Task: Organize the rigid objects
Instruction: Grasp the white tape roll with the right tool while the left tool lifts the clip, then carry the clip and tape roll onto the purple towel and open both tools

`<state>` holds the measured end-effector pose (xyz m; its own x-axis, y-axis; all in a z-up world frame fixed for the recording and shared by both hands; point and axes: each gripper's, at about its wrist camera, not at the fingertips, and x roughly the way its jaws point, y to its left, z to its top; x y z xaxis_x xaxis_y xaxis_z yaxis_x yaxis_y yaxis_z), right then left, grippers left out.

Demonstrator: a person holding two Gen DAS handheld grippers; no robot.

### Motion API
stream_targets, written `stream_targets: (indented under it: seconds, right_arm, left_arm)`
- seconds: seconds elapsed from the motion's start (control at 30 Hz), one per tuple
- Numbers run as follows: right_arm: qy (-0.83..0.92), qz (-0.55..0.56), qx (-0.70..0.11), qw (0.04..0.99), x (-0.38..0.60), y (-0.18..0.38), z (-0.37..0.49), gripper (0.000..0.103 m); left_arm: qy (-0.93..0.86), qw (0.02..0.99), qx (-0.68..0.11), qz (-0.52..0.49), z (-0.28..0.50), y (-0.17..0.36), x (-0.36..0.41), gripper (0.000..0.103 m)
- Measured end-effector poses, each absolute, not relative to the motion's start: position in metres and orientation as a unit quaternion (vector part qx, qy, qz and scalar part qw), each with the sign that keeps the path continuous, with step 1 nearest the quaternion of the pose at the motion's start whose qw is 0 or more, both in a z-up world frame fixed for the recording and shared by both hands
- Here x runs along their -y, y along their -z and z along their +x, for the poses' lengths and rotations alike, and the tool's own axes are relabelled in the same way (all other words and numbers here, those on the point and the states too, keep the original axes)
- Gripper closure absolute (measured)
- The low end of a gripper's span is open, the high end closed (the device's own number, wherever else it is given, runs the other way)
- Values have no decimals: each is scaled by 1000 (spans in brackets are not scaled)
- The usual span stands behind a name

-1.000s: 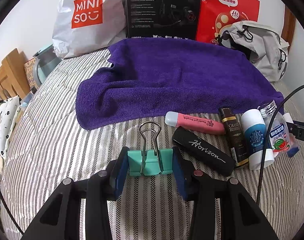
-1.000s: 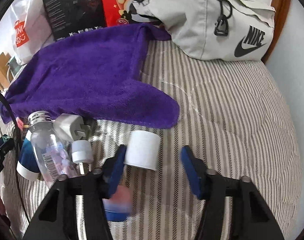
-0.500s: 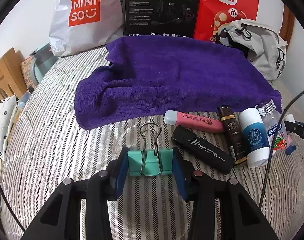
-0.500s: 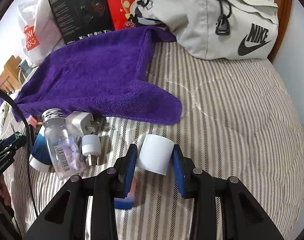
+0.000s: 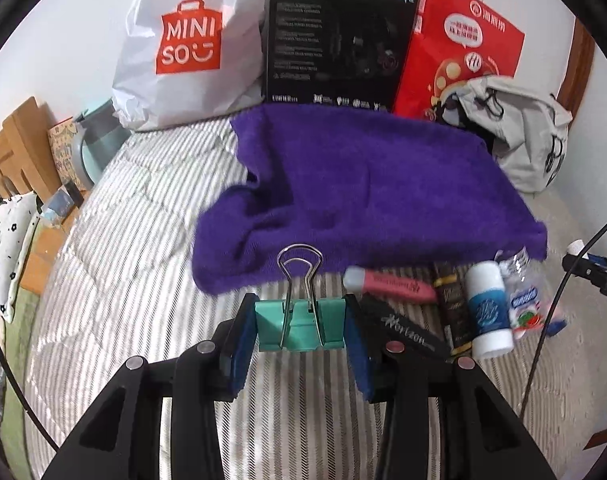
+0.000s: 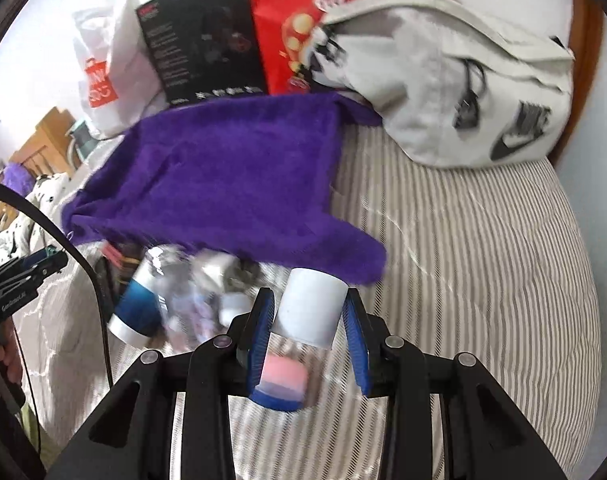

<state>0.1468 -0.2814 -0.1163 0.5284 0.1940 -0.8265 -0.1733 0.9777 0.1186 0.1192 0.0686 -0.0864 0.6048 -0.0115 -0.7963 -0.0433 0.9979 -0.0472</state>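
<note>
The bed point(image 5: 115, 240) with its striped cover carries everything. A purple towel point(image 5: 367, 196) lies spread over its middle. Behind the towel a white shopping bag point(image 5: 187, 48), a black box point(image 5: 335, 40) and a red paper bag point(image 5: 463, 52) stand against the wall, and a grey backpack point(image 6: 455, 80) lies at the far right corner, touching the corner of the towel.

Just in front of the near edge of the towel a row of small things lies close together: a black case point(image 5: 407, 332) with white writing, a pink tube point(image 5: 387, 282), a dark slim box point(image 5: 453, 304), a white and blue stick point(image 5: 487, 312) and a clear small bottle point(image 5: 523, 292). In the right wrist view this group is blurred.

The left gripper point(image 5: 301, 328) has its jaws closed on a teal binder clip point(image 5: 299, 326). The blue pads press on both sides of the clip body, and its wire handles point up and away. The clip sits just left of the black case; I cannot tell if it touches the bed.

The right gripper point(image 6: 307, 316) has its jaws set narrow around a white cylinder point(image 6: 309, 310), grasping it from both sides. The cylinder is tilted, near the front corner of the towel. Below it a pink and blue thing point(image 6: 281, 380) is seen, too blurred to name.
</note>
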Motion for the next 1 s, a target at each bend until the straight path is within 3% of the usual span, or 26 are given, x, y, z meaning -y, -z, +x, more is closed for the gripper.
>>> stream_targets:
  seconds: [0.47,1.0]
  right_arm:
    - [-159,-11,-449,879,240,83,213,68]
    - [-148,-54,-494,855,219,134,344,68]
  left_arm:
    - [13,904,-427,-31,185,44,-87,64]
    - [41,886,-462,-25,296,84,-75,64]
